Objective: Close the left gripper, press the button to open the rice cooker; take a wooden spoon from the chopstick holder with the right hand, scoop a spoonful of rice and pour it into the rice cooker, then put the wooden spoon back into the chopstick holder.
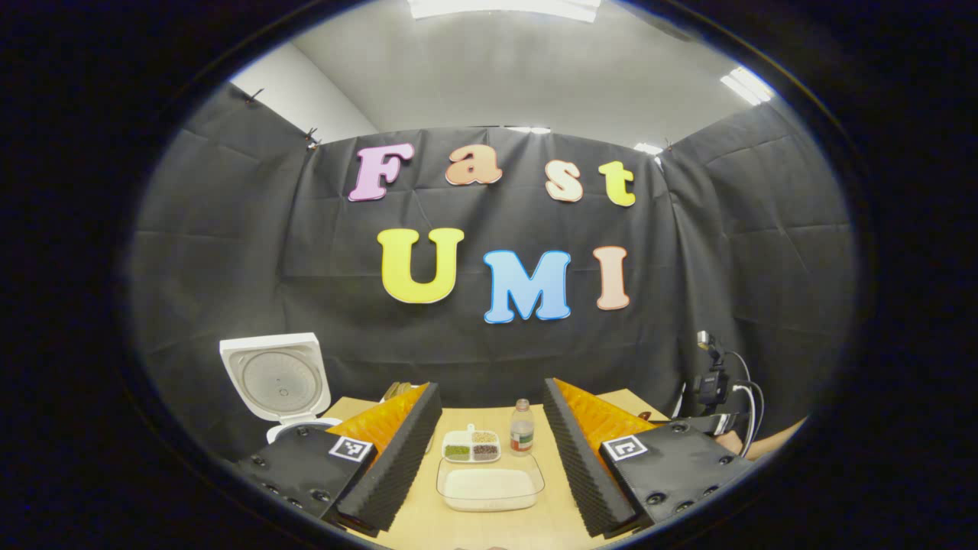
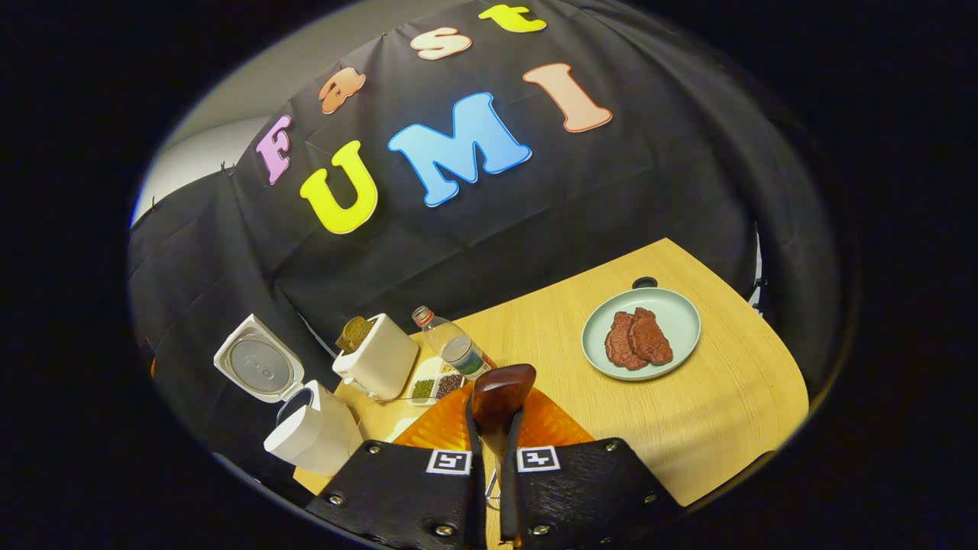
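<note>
Left gripper view, left to right: white rice cooker (image 1: 284,386) at the table's far left edge, lid up and open, inner lid plate facing forward. Left gripper (image 1: 489,458) with jaws wide apart, holding nothing. Between the fingers on the wooden table (image 1: 428,519): clear rectangular container of white rice (image 1: 490,487) nearest, small divided dish of assorted grains (image 1: 472,444) just behind it, small plastic bottle (image 1: 523,428) upright beside that dish. Far right: black camera on a stand with cables (image 1: 712,382) against the cloth wall, a bit of an arm (image 1: 772,441) below it.

Right gripper view, tilted, left to right: rice cooker (image 2: 306,416) with lid swung up, body at the table's near-left corner. White chopstick holder (image 2: 380,357) just beside it, something brownish at its top. Plastic bottle (image 2: 457,349) next, the divided grain dish (image 2: 435,384) at its foot. Right gripper (image 2: 495,431) clamped tight on the wooden spoon (image 2: 500,391), dark reddish bowl of the spoon sticking up past the fingertips, above the table, clear of the holder; contents of the spoon's bowl not discernible. Further right, well apart: pale green plate (image 2: 672,305) bearing two reddish-brown meat pieces (image 2: 638,338).
</note>
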`<state>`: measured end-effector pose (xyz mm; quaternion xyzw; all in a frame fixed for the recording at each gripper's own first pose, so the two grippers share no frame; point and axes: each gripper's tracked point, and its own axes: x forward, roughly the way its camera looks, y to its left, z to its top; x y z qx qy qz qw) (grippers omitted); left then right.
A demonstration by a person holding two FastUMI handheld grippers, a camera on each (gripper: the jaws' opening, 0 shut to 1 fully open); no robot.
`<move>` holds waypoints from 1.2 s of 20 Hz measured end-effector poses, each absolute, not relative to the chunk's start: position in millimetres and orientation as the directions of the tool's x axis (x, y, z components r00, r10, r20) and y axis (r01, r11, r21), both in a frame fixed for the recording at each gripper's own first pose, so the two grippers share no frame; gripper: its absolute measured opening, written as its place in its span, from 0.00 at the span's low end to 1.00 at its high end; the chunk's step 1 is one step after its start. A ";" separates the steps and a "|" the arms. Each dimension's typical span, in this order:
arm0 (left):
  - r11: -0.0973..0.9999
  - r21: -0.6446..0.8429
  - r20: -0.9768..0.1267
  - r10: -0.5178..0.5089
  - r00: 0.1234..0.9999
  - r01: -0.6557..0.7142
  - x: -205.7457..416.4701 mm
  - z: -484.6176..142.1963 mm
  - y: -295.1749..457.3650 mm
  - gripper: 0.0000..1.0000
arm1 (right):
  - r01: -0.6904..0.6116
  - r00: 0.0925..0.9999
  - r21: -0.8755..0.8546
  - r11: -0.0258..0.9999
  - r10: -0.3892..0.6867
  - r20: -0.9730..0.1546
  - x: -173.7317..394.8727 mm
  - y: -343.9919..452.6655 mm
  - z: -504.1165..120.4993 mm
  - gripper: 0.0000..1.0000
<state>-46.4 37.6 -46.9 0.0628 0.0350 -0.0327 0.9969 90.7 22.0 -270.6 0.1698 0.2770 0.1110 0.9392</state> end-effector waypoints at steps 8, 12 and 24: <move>0.991 0.128 -0.111 -0.011 0.994 0.025 -54.0 -58.1 76.1 0.95 | -0.099 0.797 0.260 0.961 0.233 -0.557 91.7 41.1 -317.4 0.07; 0.996 0.086 -0.101 -0.017 0.995 0.026 -45.3 -57.7 83.8 0.94 | -0.117 0.796 0.165 0.979 0.192 -0.574 80.5 32.5 -332.8 0.17; 0.995 0.101 -0.065 0.003 0.998 0.003 12.2 -54.3 141.4 0.92 | 0.006 0.972 -0.051 0.999 -0.018 -0.234 61.8 6.9 -152.8 0.99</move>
